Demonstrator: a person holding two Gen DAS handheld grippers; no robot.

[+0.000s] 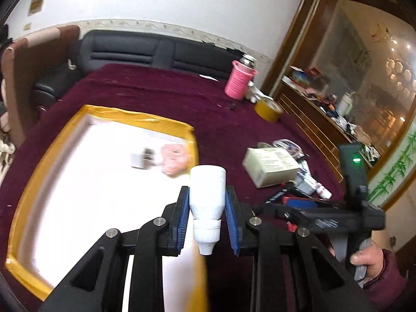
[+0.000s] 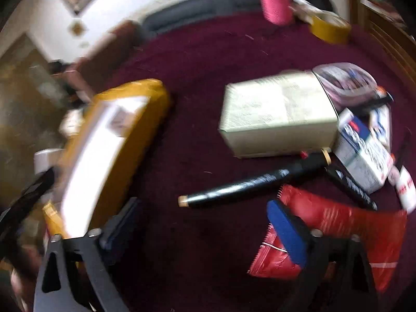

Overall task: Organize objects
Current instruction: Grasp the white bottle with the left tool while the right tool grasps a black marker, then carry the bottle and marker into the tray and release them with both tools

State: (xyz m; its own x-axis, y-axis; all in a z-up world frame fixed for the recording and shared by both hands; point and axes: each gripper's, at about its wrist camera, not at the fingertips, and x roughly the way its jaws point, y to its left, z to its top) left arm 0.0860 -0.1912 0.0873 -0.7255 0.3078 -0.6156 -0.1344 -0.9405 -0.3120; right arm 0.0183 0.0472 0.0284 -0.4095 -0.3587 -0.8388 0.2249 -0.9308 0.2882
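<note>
Left wrist view: the left gripper (image 1: 208, 215) clamps a small white dropper bottle (image 1: 207, 202), cap toward the camera, above the right edge of the yellow-taped white tray (image 1: 65, 140). The right gripper (image 2: 202, 223) hangs with jaws spread and nothing between them over the maroon tablecloth (image 2: 197, 78), just short of a black marker (image 2: 257, 179) and red packet (image 2: 345, 223).

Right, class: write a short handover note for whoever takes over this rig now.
Left gripper: shut on a white bottle, held above the white tray.
Right gripper: open, nothing held, over the cloth near a black marker and red packet.
Done: two small things already in the tray.
Left: set the bottle down, then clear the pile: beige box, marker, packet, small boxes.
</note>
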